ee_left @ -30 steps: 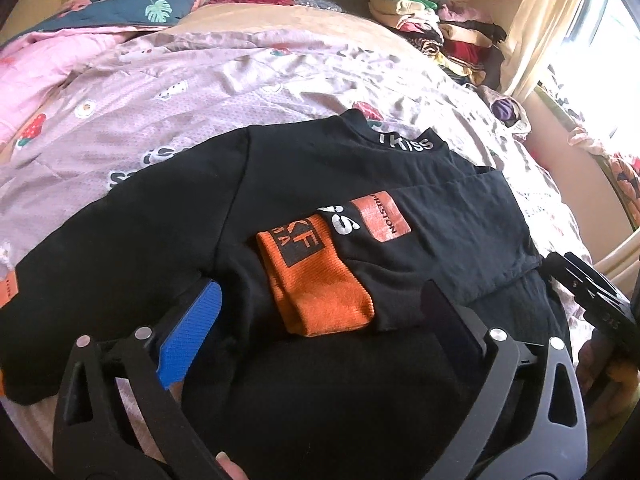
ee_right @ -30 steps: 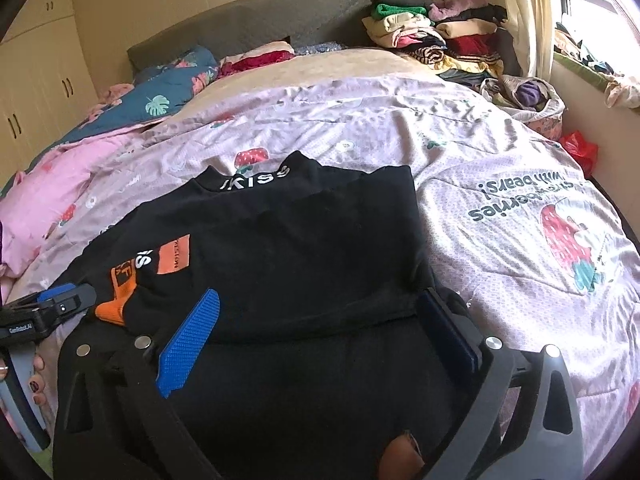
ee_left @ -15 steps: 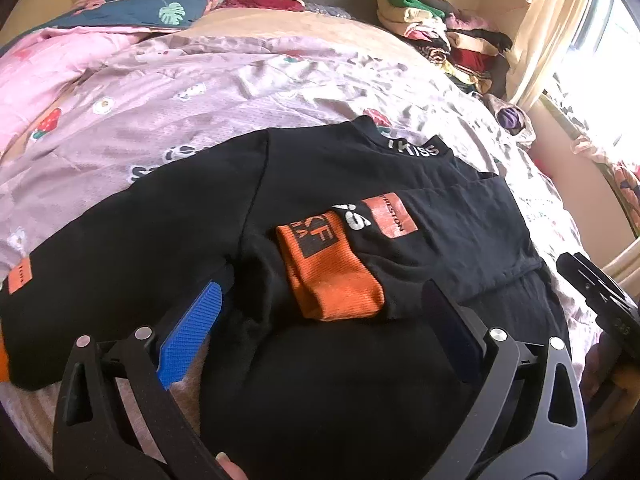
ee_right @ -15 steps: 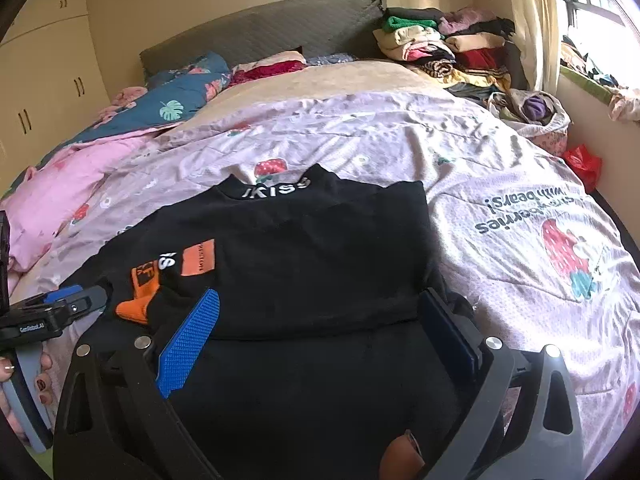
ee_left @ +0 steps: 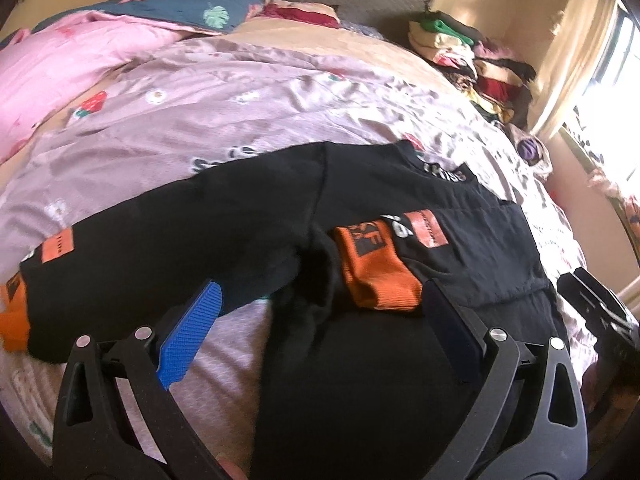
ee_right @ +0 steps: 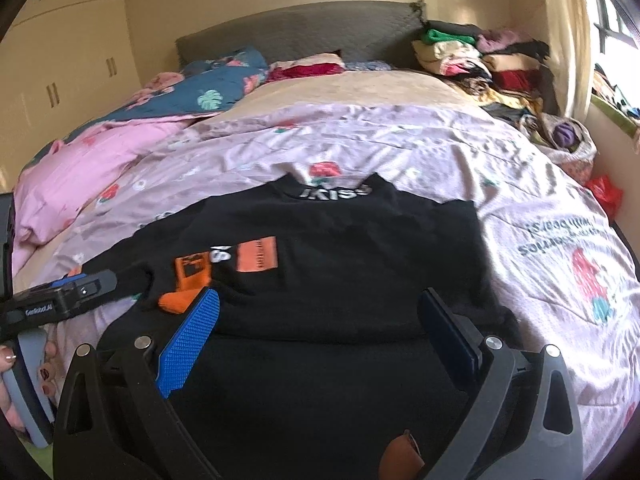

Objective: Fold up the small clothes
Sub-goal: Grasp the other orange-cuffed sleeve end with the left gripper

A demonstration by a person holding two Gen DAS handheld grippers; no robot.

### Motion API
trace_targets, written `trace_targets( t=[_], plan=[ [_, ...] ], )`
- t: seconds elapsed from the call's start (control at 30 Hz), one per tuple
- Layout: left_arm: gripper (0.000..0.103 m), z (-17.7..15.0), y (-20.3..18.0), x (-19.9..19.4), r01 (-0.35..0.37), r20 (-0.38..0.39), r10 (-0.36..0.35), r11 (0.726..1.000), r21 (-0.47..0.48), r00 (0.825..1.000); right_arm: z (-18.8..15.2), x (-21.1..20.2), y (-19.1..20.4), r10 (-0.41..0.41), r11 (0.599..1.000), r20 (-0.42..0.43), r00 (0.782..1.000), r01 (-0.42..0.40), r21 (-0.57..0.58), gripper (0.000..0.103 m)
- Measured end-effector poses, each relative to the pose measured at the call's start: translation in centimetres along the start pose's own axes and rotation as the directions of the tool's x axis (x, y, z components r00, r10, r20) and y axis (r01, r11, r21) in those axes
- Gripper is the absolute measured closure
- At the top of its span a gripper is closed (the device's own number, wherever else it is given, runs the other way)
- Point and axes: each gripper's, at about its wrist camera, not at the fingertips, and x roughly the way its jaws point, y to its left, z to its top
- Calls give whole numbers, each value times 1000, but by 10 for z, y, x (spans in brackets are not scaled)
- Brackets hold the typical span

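A black long-sleeved top (ee_left: 248, 216) with orange cuffs lies on the lilac bedspread (ee_left: 240, 112). One sleeve is folded across its body, its orange cuff (ee_left: 374, 268) near the middle. The other sleeve stretches out left, its orange cuff (ee_left: 14, 312) at the frame edge. My left gripper (ee_left: 320, 320) is open and empty above the near hem. My right gripper (ee_right: 318, 320) is open and empty above the near part of the top (ee_right: 340, 264). The left gripper also shows in the right wrist view (ee_right: 60, 300), at the left.
A pink quilt (ee_right: 80, 164) and a blue floral quilt (ee_right: 208, 84) lie at the far left. A stack of folded clothes (ee_right: 480, 56) stands at the headboard's right. A window and curtain are on the right. A red bag (ee_right: 606, 192) lies beside the bed.
Both grippers have drawn back and risen from the top, staying open. The left view now shows the outstretched sleeve to its cuff. The top itself has not moved.
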Motion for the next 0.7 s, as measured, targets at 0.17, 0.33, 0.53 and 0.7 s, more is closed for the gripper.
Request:
trace_targets(
  t=[0.17, 0.33, 0.53, 0.7],
  plan=[
    [10, -1, 15, -9, -35, 23, 36, 999, -32, 999, 5, 0, 25, 28, 998, 7, 1000, -27, -54, 4],
    [9, -4, 28, -14, -86, 31, 88, 995, -50, 996, 8, 2, 47, 52, 993, 4, 999, -51, -102, 4],
    [9, -10, 45, -20, -117, 36, 121, 989, -88, 992, 9, 7, 72, 70, 986, -2, 998, -70, -152, 4],
    [9, -22, 66, -22, -156, 24, 161, 976, -150, 987, 10, 14, 92, 84, 979, -16, 996, -85, -186, 4]
  ],
)
